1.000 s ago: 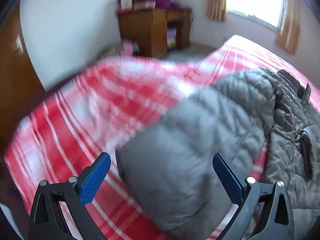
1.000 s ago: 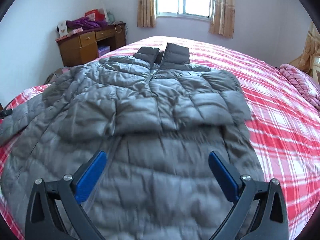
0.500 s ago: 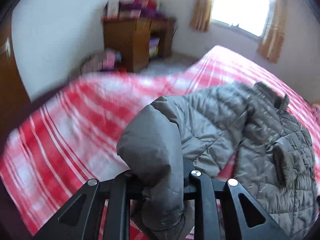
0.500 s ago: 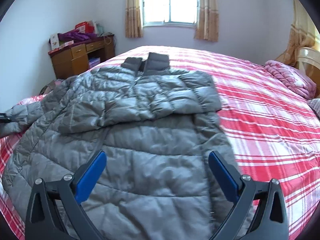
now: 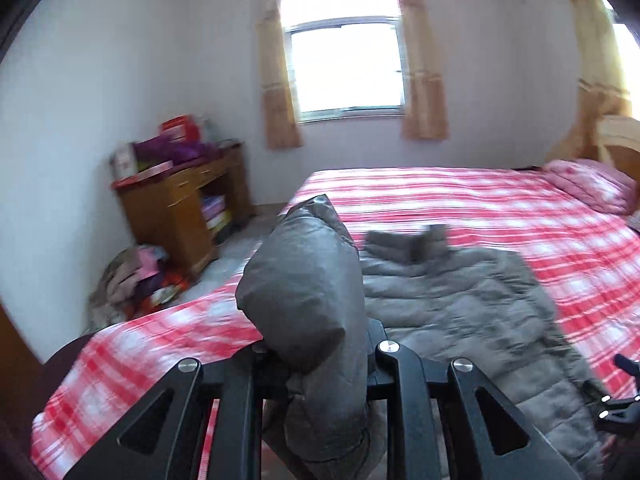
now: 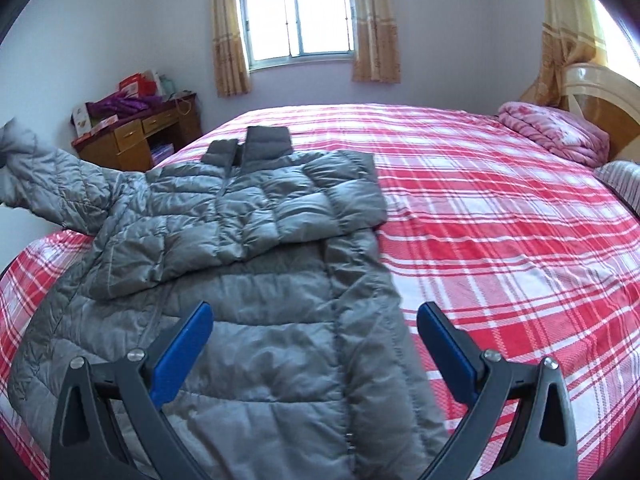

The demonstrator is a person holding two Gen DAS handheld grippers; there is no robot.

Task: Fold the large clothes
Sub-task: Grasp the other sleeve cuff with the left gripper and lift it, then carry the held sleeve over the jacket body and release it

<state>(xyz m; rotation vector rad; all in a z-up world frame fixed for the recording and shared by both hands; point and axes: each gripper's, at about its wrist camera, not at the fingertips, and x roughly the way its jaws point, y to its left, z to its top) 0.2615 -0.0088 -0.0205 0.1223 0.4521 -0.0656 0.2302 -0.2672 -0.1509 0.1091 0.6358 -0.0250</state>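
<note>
Sunlit window [image 6: 298, 20] with yellow curtains fills the far wall, and below it stands the wide bed [image 6: 500, 240] with its red and white checked sheet. I take this bed as my landmark. On its near left part lies the grey padded jacket [image 6: 256, 280], front side up, with the collar toward the window and the hem toward me. One sleeve is folded across the chest of the jacket. The other sleeve [image 5: 308, 288] is lifted off the bed on the left side, and my left gripper [image 5: 316, 364] has its jaws closed tight on the end of it; the grey cloth bulges up between them and hides the pads. In the left wrist view the rest of the jacket is blurred, so I think it lies flat on the sheet, but I cannot say more. My right gripper [image 6: 314, 350] hovers above the lower part of the jacket, near the foot edge of the bed. Its jaws stand wide apart with the blue pads [image 6: 182, 354] free, and nothing is between them. At the head of the bed, far right, a pink folded quilt [image 6: 556, 134] rests beside the pale headboard [image 6: 600, 92]. Left of the bed, against the wall, stands a wooden desk [image 6: 132, 140] with boxes and purple cloth on top.
</note>
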